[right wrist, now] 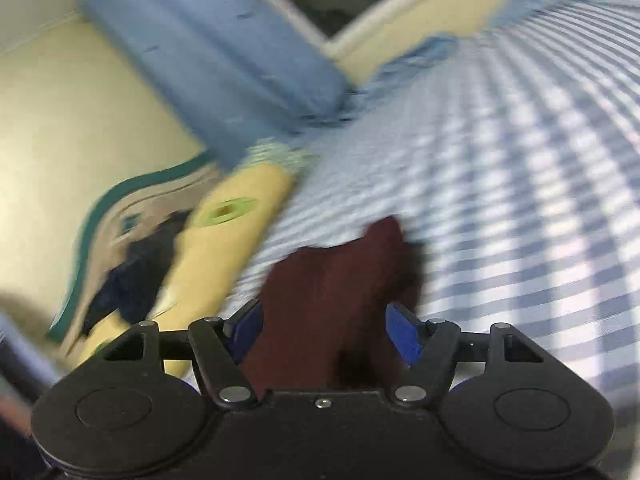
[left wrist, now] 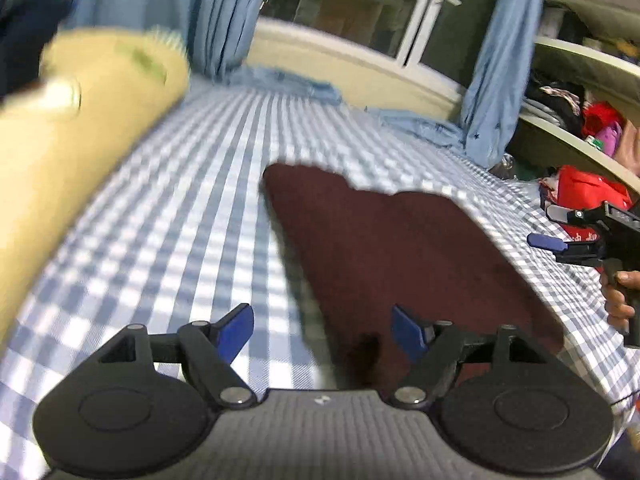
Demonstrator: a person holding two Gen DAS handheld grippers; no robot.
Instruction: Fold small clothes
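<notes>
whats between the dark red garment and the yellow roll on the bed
Only bare blue checked sheet lies between the dark red garment and the yellow roll, clearest in the left wrist view.

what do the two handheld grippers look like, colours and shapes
Both are alike: the left gripper and right gripper have black bodies with two round discs, black linkage arms with silver pivot pins, and blue pads on the jaws. The left body looks grey and ribbed in the middle.

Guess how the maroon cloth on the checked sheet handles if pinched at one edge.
The maroon cloth lies flat with an uneven edge, so it is probably floppy and would drape. It looks thin, likely light. On the checked sheet it may drag rather than slide.
</notes>
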